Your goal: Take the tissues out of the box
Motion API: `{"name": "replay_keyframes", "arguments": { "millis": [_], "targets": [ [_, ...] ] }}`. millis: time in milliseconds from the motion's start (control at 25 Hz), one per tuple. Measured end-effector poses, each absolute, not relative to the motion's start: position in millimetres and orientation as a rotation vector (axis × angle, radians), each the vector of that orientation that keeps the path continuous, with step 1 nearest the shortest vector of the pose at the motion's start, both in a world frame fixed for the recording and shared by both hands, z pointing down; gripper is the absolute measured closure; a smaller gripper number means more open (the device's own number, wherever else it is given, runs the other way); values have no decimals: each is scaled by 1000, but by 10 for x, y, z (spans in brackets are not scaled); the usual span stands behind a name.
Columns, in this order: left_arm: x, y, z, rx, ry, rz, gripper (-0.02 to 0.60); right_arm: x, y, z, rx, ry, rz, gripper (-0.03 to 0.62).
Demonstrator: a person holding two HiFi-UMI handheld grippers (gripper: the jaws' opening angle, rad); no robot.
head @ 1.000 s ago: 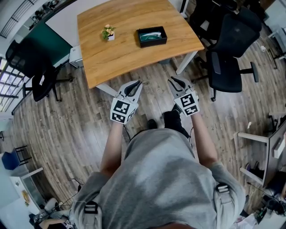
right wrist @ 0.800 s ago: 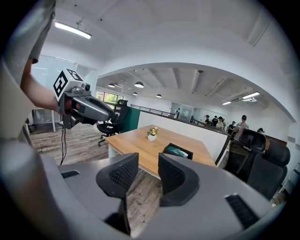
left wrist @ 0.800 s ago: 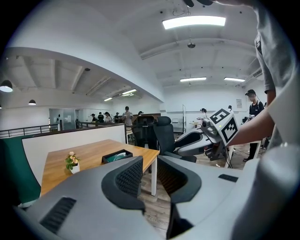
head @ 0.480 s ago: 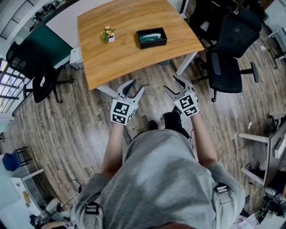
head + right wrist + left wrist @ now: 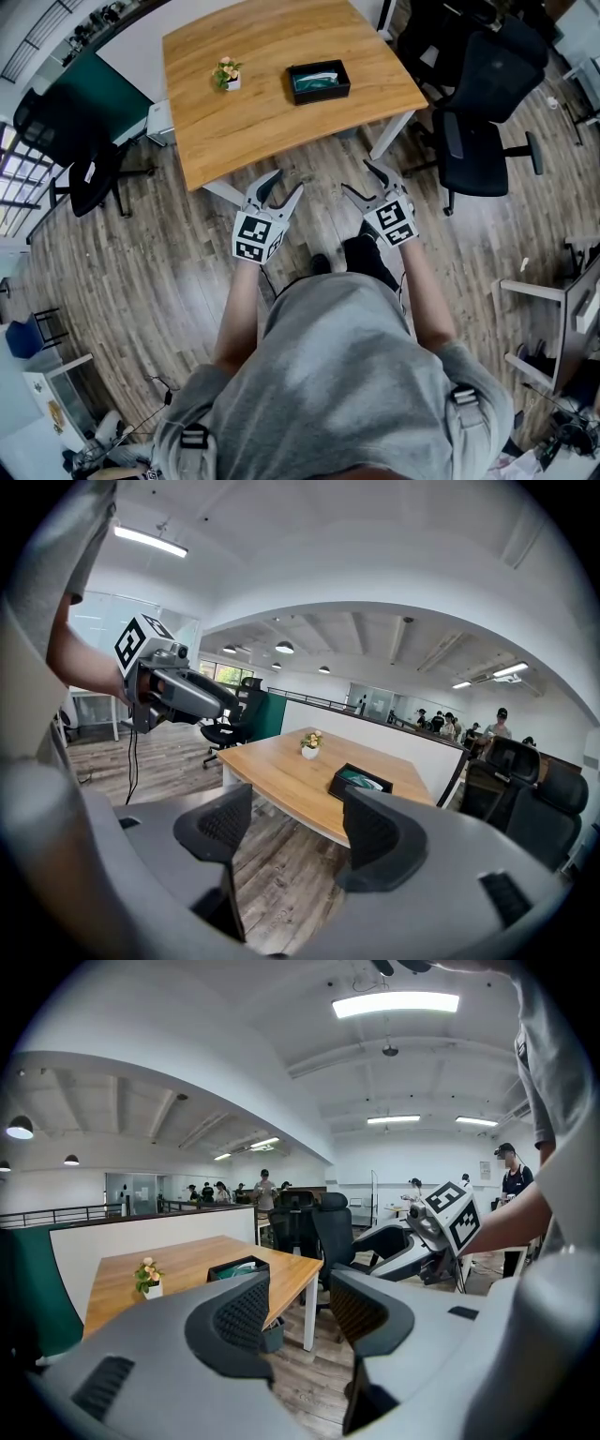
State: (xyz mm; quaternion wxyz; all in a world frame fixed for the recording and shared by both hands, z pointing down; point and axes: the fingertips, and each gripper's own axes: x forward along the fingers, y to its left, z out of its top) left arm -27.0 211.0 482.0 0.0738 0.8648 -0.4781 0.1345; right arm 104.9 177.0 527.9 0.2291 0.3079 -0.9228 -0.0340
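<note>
A: Where was the tissue box (image 5: 319, 79)?

B: On the wooden table (image 5: 253, 112), toward its far right part. It was a dark, shallow box, open on top, with something teal and white lying inside. A small potted plant (image 5: 226, 70) stood to its left, apart from it.

A: And the left gripper (image 5: 284, 182)?

B: It was over the plank floor (image 5: 141, 262), on the near side of the table's near edge and well apart from the box. Its jaws were opening, and its own view showed the two ribbed pads standing apart with only the table and floor between them. It had released and gripped nothing.

A: Was the right gripper (image 5: 360, 177) the same?

B: Much the same. It was beside the left one, to its right, also short of the table. Its jaws were opening too, with a clear gap between the pads and nothing held. Through that gap its own view showed the table edge and the floor, with the box farther off on the tabletop.

A: What else was around?

B: A black office chair (image 5: 478, 122) stood right of the table, and another dark chair (image 5: 66, 141) stood off to the left. The person's grey shirt (image 5: 347, 375) filled the near part of the head view.
</note>
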Motion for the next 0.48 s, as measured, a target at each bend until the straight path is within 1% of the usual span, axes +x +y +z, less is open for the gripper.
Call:
{"name": "replay_keyframes", "arguments": {
  "millis": [480],
  "targets": [
    [-53, 1779, 4866, 2586, -1402, 476, 376, 1216, 1498, 5406, 813, -2538, -57, 286]
  ]
}}
